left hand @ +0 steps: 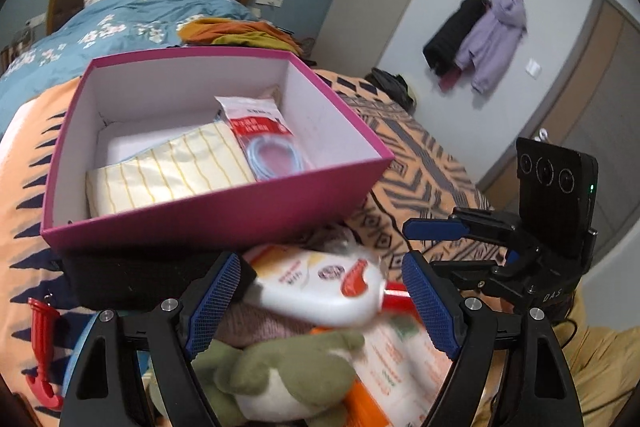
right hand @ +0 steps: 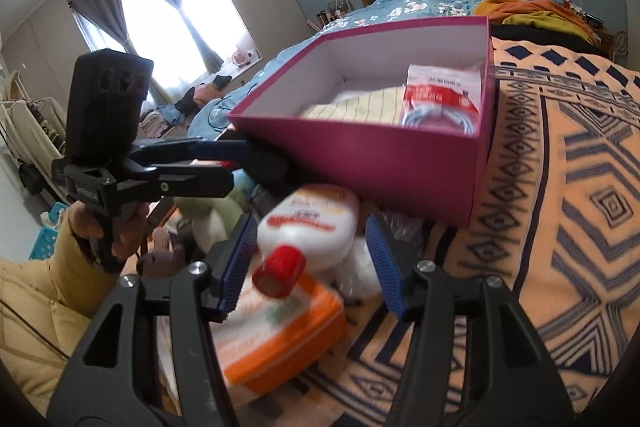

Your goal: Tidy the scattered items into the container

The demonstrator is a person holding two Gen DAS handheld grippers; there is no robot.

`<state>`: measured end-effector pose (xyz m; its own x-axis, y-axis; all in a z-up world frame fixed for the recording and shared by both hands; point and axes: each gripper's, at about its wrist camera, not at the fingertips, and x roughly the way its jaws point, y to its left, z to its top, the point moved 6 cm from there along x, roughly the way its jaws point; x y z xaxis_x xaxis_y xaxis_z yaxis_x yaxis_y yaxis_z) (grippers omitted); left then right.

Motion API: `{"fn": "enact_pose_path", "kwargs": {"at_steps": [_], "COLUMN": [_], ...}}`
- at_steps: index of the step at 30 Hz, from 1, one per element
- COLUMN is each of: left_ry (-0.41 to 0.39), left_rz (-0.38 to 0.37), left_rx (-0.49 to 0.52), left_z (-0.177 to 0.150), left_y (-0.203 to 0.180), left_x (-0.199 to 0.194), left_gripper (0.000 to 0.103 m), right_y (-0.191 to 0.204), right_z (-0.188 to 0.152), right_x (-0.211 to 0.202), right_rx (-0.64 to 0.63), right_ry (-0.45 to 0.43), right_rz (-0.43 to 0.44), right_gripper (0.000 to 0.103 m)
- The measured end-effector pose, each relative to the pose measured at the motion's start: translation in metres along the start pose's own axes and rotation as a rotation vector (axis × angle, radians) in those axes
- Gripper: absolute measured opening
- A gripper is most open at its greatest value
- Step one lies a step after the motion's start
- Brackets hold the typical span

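here both hand-held grippers, left [left hand: 322, 301] and right [right hand: 312, 259], are spread around the white bottle [right hand: 310, 223], lying on the bed just near the pink box [left hand: 224, 215].

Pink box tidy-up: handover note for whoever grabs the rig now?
Left hand-held gripper: open, empty, over the pile.
Right hand-held gripper: open around the white lotion bottle, not clamped.
Done: striped cloth and cable packet are in the pink box.
Left on the blanket: bottle, green plush toy, orange pack, red clip.
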<state>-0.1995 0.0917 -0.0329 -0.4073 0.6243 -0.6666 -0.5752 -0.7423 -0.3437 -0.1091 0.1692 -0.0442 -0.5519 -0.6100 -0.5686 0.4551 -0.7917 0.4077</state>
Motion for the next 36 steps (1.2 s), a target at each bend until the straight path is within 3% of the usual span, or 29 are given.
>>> {"fn": "enact_pose_path", "kwargs": {"at_steps": [17, 26, 30, 36], "left_ry": [0.032, 0.072, 0.089, 0.112], "left_rz": [0.116, 0.192, 0.226, 0.244], "left_rx": [0.143, 0.220, 0.264, 0.303], "left_z": [-0.027, -0.038, -0.041, -0.036], "left_y": [-0.022, -0.028, -0.029, -0.030], "left_x": [0.006, 0.004, 0.007, 0.014], "left_gripper": [0.085, 0.085, 0.085, 0.085], "right_y": [0.005, 0.008, 0.010, 0.008], "right_z": [-0.037, -0.037, -0.030, -0.015], "right_x": [0.003, 0.011, 0.015, 0.014], "right_rx": [0.045, -0.029, -0.058, -0.075], "right_ry": [0.007, -0.009, -0.012, -0.034], "right_rz": [0.062, -0.034, -0.028, -0.033], "right_gripper": [0.059, 0.058, 0.031, 0.029]}}
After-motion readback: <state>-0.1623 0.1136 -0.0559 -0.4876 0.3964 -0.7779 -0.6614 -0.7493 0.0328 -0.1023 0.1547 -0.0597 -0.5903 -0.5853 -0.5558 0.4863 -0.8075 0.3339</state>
